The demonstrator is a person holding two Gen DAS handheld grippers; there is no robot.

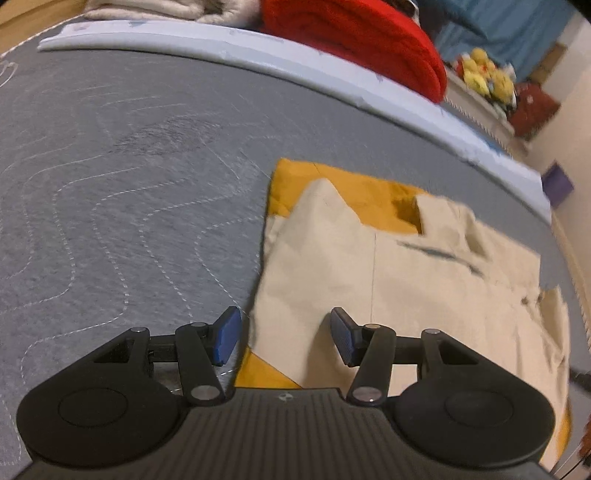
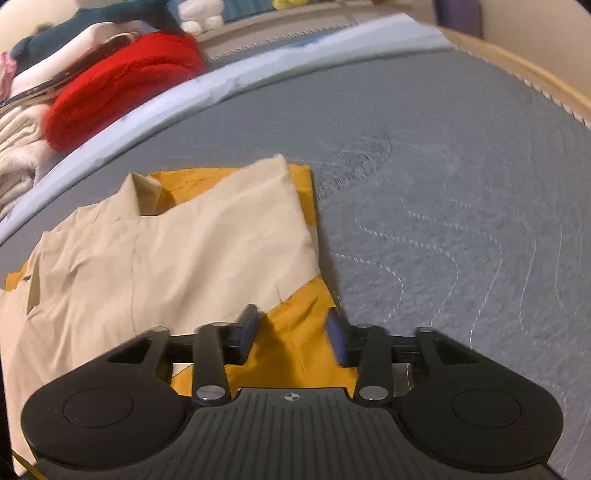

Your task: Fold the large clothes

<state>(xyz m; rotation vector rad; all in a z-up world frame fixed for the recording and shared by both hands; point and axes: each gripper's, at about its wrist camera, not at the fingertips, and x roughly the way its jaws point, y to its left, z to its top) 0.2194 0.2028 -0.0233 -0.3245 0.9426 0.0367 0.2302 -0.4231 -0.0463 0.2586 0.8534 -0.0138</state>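
Note:
A large garment, beige (image 1: pixel 406 280) with mustard-yellow parts, lies partly folded on a grey quilted mattress (image 1: pixel 110 192). In the left wrist view my left gripper (image 1: pixel 286 338) is open and empty, just above the garment's near left edge. In the right wrist view the same garment (image 2: pixel 166 251) lies left of centre, with a yellow part (image 2: pixel 295 339) under the fingers. My right gripper (image 2: pixel 291 338) is open and empty over that yellow near right corner. The mattress (image 2: pixel 461 221) is bare to the right.
A pale blue sheet edge (image 1: pixel 258 59) runs along the mattress's far side. Behind it lie a red blanket (image 1: pixel 362 37), cream blankets (image 1: pixel 159 11) and yellow plush toys (image 1: pixel 487 74). The red blanket (image 2: pixel 122 81) also shows in the right wrist view. A wooden bed edge (image 2: pixel 517 70) runs far right.

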